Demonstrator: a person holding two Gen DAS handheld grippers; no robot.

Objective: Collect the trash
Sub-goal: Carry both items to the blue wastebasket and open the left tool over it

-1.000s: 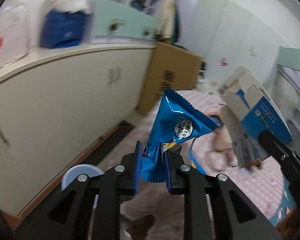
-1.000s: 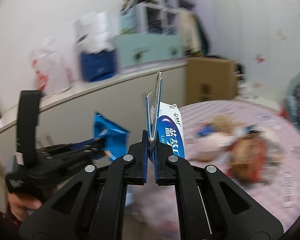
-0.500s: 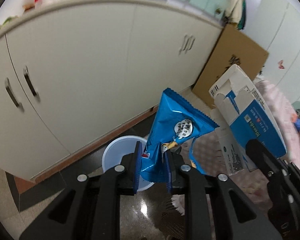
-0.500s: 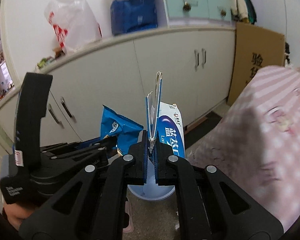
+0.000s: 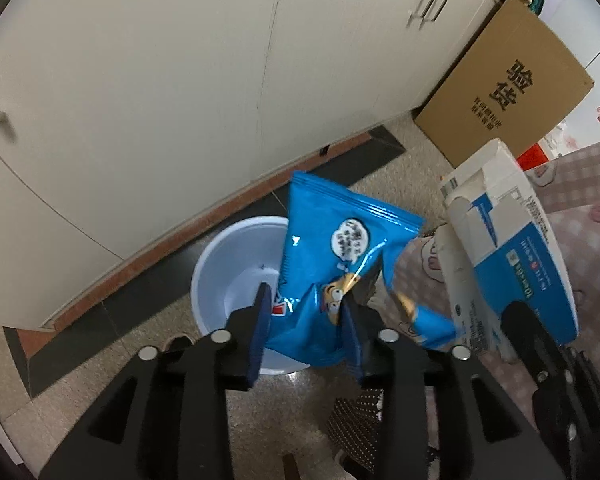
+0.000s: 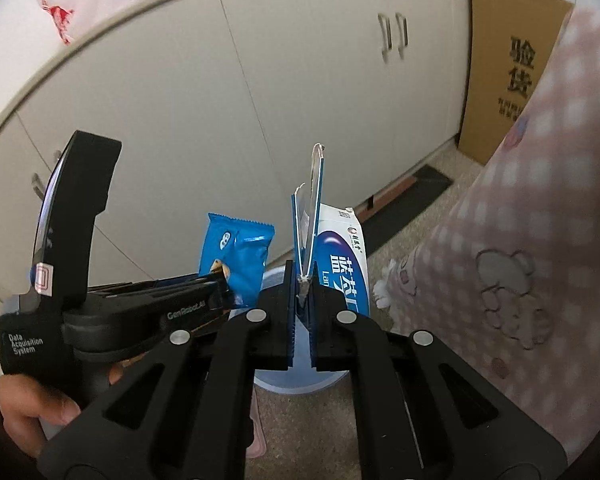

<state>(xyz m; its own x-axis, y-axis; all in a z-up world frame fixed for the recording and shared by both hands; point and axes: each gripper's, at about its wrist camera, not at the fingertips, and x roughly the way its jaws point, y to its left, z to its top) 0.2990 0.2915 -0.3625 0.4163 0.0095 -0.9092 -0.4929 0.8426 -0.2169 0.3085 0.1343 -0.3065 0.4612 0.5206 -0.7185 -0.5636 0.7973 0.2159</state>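
Both grippers have dropped over the bin (image 5: 220, 264). Left gripper (image 5: 306, 322) jaws, just widening, flank the light, crinkly, slippery snack bag (image 5: 340, 248); right gripper (image 6: 300, 300) pinches the stiff toothpaste box (image 6: 342, 268) flap.

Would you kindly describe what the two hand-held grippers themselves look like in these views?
Both are black plastic. The left hand-held gripper and right hand-held gripper each have two angular fingers with triangular cut-outs, round silver fasteners and blue ribbed pads. The left one's body carries white lettering, "GenRobot.AI" and "Data Acquisition System", plus a small red-and-white sticker. No cables or sleeves show.
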